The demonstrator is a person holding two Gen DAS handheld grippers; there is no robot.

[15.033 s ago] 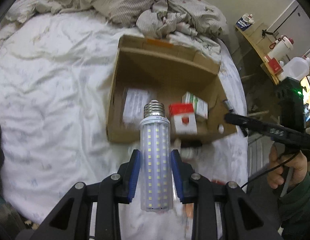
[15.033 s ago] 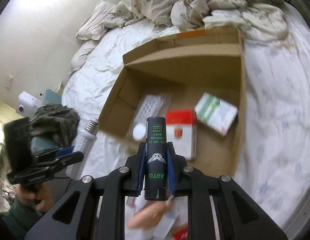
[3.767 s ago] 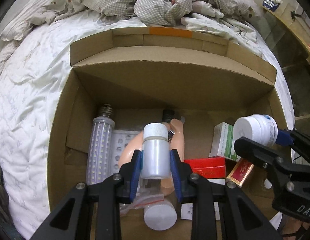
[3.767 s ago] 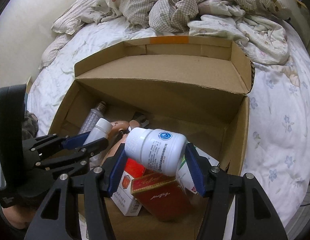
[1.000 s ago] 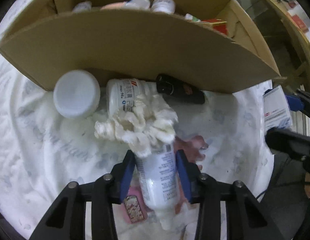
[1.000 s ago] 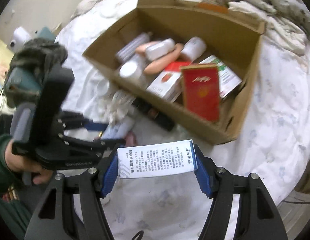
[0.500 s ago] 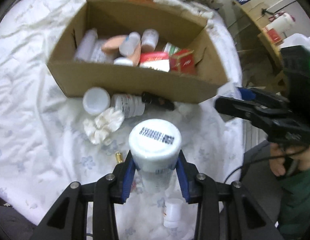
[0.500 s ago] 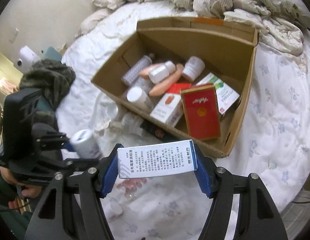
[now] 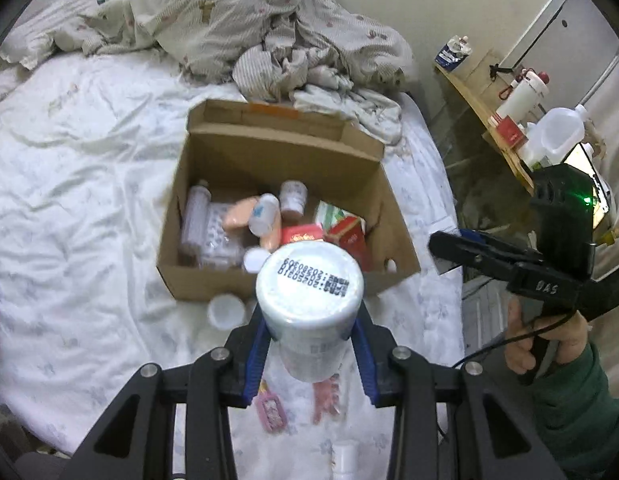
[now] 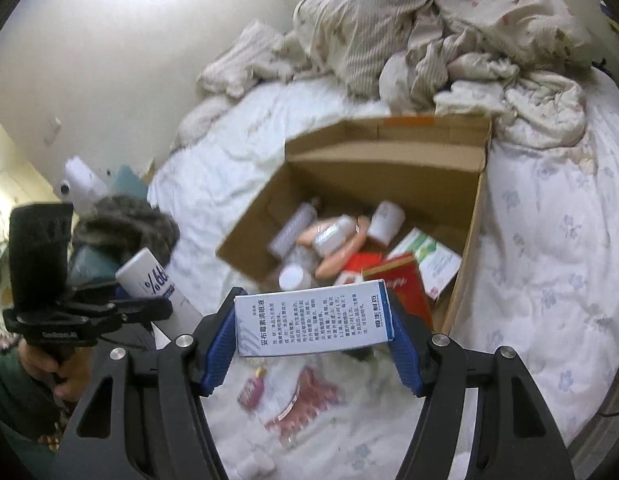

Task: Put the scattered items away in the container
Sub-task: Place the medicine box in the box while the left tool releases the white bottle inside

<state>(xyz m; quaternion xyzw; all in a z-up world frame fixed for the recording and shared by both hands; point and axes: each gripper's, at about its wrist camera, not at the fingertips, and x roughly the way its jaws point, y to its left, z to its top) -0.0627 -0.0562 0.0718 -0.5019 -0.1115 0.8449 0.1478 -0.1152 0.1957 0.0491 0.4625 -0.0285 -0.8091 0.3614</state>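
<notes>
Left gripper (image 9: 310, 354) clamped on a white bottle (image 9: 309, 308), held above the bed at 6 o'clock from the cardboard box (image 9: 269, 184). Right gripper (image 10: 313, 340) clamped on a white printed carton (image 10: 313, 322), box (image 10: 389, 184) at 12 o'clock. Pink hair clip (image 10: 299, 406) loose on the sheet.

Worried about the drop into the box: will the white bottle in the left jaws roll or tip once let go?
The bottle is a round, smooth cylinder, so it will likely roll. The box is cluttered, so it probably settles on its side against other items. Its plastic looks unlikely to break.
</notes>
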